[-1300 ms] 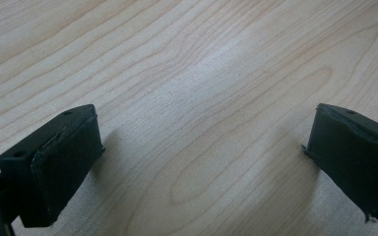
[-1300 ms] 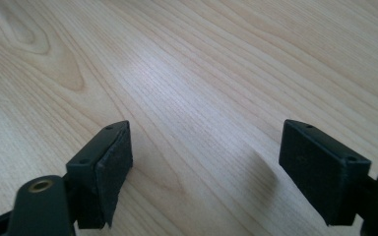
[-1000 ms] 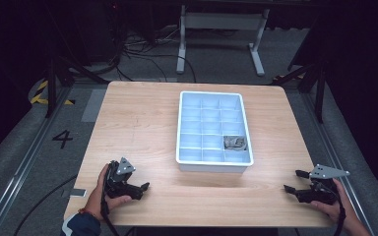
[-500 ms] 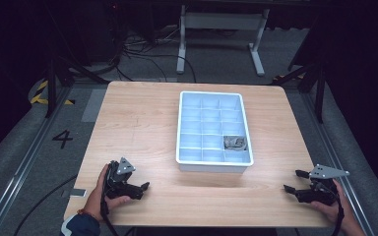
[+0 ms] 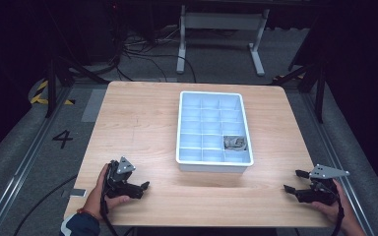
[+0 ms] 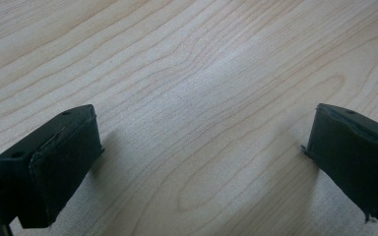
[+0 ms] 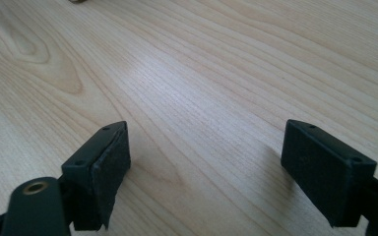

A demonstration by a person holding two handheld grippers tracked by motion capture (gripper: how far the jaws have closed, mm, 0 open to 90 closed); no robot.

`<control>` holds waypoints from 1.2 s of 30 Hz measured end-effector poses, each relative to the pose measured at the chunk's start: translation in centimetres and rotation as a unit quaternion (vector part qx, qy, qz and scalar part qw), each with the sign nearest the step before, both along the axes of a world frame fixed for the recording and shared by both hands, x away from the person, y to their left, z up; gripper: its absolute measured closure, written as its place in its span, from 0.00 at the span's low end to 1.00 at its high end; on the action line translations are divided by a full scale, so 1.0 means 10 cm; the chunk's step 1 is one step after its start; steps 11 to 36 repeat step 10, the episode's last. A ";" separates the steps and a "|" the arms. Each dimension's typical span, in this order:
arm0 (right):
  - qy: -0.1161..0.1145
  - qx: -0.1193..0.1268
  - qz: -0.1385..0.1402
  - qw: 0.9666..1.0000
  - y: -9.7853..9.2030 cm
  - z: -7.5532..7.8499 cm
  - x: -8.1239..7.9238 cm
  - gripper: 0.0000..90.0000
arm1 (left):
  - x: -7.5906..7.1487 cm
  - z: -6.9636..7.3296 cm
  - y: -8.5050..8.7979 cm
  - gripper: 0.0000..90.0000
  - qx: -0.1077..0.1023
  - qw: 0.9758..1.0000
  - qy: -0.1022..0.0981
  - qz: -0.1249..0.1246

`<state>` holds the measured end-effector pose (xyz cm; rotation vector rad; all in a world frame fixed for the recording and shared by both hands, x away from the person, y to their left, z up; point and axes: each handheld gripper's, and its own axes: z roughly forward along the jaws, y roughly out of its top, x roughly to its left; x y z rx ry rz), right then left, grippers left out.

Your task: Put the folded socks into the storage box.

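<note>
A white tray (image 5: 182, 129) divided into several compartments sits in the middle of the wooden table (image 5: 138, 118). One compartment at its near right holds a crumpled grey object (image 5: 235, 143). My left gripper (image 5: 145, 186) rests on the table near the front left corner, held by a hand, jaws wide apart over bare wood (image 6: 197, 137). My right gripper (image 5: 295, 181) lies near the front right corner, also open, with nothing between its jaws (image 7: 202, 162).
The table stands on a grey floor with a painted "4" (image 5: 62, 138) at the left. Cables (image 5: 142, 54) and a white metal stand (image 5: 216, 29) lie beyond the far edge. Dark frame legs (image 5: 54, 83) flank both sides.
</note>
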<state>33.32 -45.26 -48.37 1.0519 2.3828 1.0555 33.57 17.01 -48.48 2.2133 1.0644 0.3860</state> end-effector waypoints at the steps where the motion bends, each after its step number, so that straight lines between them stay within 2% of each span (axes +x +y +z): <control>1: 0.000 0.000 0.000 1.000 0.00 0.00 0.00 0.21 | 0.00 0.00 0.00 0.00 -0.001 1.000 0.000 0.000; 9: 0.000 0.000 0.000 1.000 0.00 0.00 0.00 0.21 | 0.01 0.00 -0.01 0.00 -0.001 1.000 0.002 0.012; 36: 0.000 0.000 0.000 1.000 0.00 0.00 0.00 0.21 | 0.01 0.00 -0.01 0.00 -0.001 1.000 0.002 0.012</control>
